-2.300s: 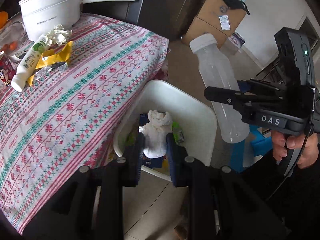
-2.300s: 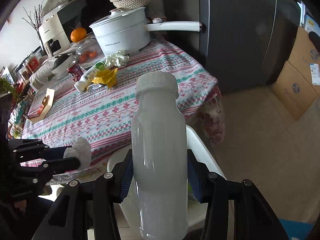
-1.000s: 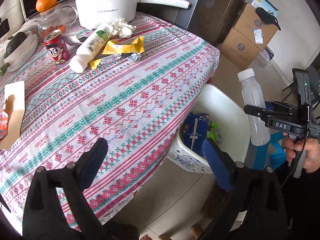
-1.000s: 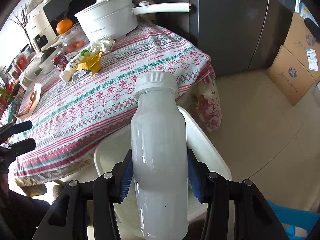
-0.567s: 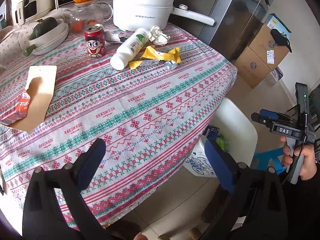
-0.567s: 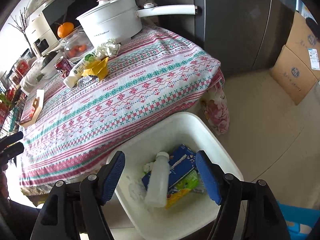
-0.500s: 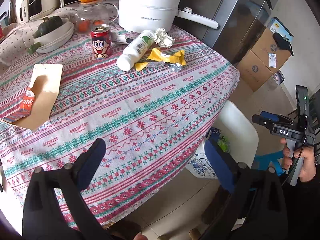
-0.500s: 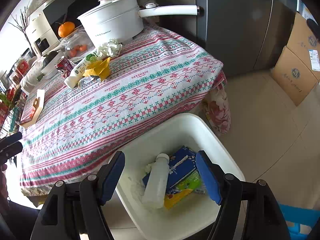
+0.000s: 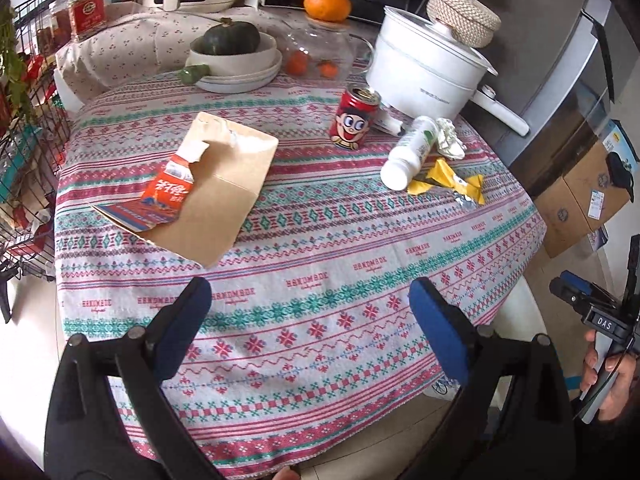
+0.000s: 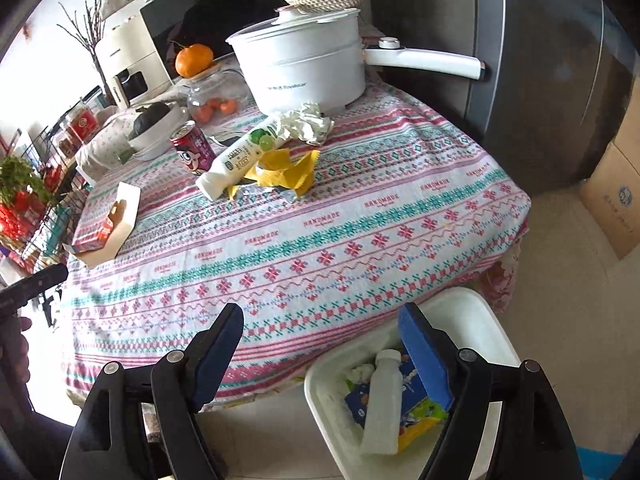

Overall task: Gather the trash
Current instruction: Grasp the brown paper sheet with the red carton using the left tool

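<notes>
While the right gripper (image 10: 320, 322) widens its empty jaws above the white bin (image 10: 320, 408), that bin on the floor beside the table (image 10: 360, 216) holds a white bottle (image 10: 382, 408), a blue carton (image 10: 412, 390) and crumpled tissue (image 10: 360, 372). On the table beyond the bin lie a drink bottle (image 10: 240, 158), yellow wrapper (image 10: 288, 172) and red can (image 10: 194, 148). The left gripper (image 9: 310, 304) hangs wide and empty over the cloth.

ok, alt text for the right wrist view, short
The right tool, nothing between its opening jaws, hangs over the table edge and a white bin on the floor holding a white bottle and cartons. On the patterned tablecloth lie a tipped bottle, yellow wrapper, crumpled tissue and red can.
</notes>
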{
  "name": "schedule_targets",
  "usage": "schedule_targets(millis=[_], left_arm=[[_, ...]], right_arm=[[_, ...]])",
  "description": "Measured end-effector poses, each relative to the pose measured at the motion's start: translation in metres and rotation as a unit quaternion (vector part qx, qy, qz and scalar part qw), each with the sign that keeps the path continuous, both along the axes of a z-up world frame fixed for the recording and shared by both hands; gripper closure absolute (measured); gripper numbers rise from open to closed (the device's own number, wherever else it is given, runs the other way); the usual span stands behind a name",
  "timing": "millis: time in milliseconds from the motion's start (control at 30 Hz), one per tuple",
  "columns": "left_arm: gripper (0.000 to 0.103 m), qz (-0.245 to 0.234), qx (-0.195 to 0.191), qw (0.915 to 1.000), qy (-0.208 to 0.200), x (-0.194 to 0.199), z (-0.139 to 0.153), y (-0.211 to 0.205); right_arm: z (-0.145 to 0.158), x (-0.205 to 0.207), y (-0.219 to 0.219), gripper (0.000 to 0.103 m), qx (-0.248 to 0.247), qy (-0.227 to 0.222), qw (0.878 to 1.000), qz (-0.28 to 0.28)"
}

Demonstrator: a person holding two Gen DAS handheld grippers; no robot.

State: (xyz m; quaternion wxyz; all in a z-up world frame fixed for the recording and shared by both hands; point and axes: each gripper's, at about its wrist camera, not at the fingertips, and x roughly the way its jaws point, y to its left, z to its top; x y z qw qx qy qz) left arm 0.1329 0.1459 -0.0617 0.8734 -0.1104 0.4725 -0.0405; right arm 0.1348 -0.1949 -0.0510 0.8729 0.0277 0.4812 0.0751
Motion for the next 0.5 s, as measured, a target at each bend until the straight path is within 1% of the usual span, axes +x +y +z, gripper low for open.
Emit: schedule_targets(millis=[100, 200, 233, 267, 300, 400, 433, 500], left_arm=[[0.004, 0.031, 0.007, 0.9995, 0.006, 0.015, -0.008, 0.022], [0.004, 0.053, 0.027, 0.9979, 0.022, 0.036, -0.024, 0.038], [0.004, 0.062, 0.028, 0.9972, 0.03, 0.042, -0.03, 0.044], [0.004, 0.076, 0.021, 0.9962, 0.038, 0.046, -0.036, 0.052], [0.004, 0.092, 0.004, 0.9946, 0.049, 0.05, -0.042, 0.059], [0.005, 0.14, -0.059, 0.986, 0.07, 0.054, -0.058, 0.081], [0.006, 0.152, -0.07, 0.9832, 0.072, 0.055, -0.061, 0.085], [0.015, 0.168, -0.078, 0.9796, 0.079, 0.054, -0.066, 0.088]], right_arm=[[-0.004, 0.009, 0.014, 0.021, -0.003, 0.005, 1.0, 0.013], [-0.008, 0.016, 0.024, 0.021, -0.007, 0.01, 1.0, 0.024], [-0.01, 0.018, 0.026, 0.021, -0.008, 0.012, 1.0, 0.026], [-0.011, 0.019, 0.028, 0.021, -0.008, 0.014, 1.0, 0.027], [-0.011, 0.021, 0.029, 0.021, -0.008, 0.015, 0.999, 0.027], [-0.013, 0.025, 0.03, 0.021, -0.009, 0.017, 0.999, 0.028], [-0.014, 0.026, 0.029, 0.021, -0.009, 0.017, 0.999, 0.028], [-0.014, 0.029, 0.028, 0.021, -0.009, 0.018, 0.999, 0.029]])
